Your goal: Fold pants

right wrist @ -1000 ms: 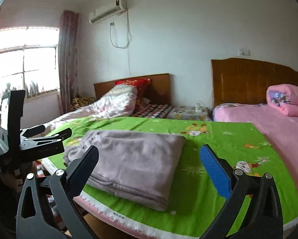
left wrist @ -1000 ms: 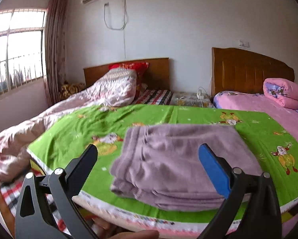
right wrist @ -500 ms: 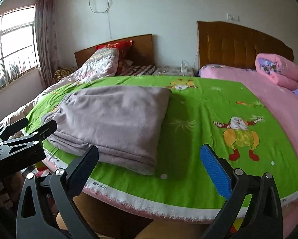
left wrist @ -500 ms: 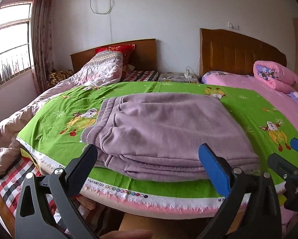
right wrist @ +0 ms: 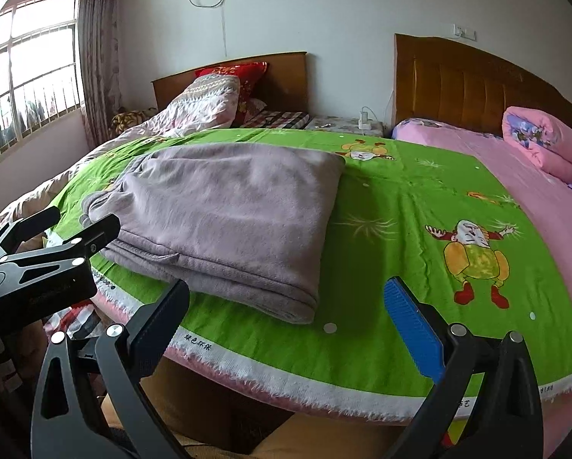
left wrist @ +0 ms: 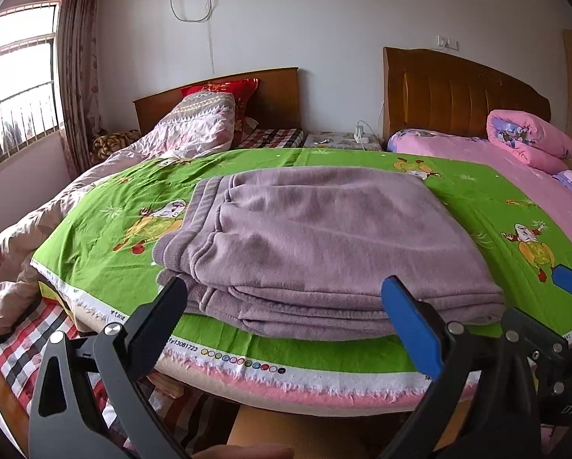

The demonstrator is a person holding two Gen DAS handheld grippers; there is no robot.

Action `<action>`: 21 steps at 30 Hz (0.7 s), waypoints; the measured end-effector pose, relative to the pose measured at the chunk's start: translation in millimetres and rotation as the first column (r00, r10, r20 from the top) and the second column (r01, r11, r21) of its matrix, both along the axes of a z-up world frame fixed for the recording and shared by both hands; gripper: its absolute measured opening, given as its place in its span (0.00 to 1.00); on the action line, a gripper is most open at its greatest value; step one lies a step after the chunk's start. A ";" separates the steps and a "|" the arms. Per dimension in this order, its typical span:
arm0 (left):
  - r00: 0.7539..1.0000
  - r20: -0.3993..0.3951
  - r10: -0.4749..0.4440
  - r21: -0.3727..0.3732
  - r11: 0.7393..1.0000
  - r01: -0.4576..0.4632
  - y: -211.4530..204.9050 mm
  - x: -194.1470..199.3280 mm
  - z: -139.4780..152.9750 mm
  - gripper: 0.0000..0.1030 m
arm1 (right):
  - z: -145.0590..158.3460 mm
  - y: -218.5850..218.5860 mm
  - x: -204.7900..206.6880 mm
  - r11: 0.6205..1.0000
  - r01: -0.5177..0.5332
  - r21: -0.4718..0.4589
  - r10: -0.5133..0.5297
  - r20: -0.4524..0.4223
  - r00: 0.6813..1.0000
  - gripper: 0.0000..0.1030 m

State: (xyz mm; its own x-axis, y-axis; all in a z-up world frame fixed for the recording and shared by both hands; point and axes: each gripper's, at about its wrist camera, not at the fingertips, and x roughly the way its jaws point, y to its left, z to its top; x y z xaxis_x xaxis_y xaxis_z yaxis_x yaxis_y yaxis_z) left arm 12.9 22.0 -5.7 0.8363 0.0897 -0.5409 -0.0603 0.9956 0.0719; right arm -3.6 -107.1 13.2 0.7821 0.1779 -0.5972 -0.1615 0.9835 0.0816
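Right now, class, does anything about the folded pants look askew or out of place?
Only slightly: the purple pants lie folded on the green sheet, but the ribbed waistband layers at the left end sit staggered, not flush.

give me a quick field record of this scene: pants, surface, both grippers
pants: purple, folded into a stacked rectangle, waistband on the left
surface: green cartoon sheet, pants lie on it near the front edge
left gripper: open, empty, in front of the pants, not touching
right gripper: open, empty, off the pants' right corner
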 end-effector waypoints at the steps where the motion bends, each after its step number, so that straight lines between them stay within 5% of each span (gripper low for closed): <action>1: 1.000 0.000 0.001 0.001 1.000 -0.001 0.0 0.0 -0.2 0.98 | -0.2 0.2 -0.1 1.000 0.001 0.000 -0.001 -0.002 1.000 0.96; 21: 1.000 -0.030 -0.004 0.003 1.000 0.004 -0.5 2.7 -7.2 0.98 | -3.8 -0.7 1.3 1.000 -0.002 0.006 0.002 -0.019 1.000 0.96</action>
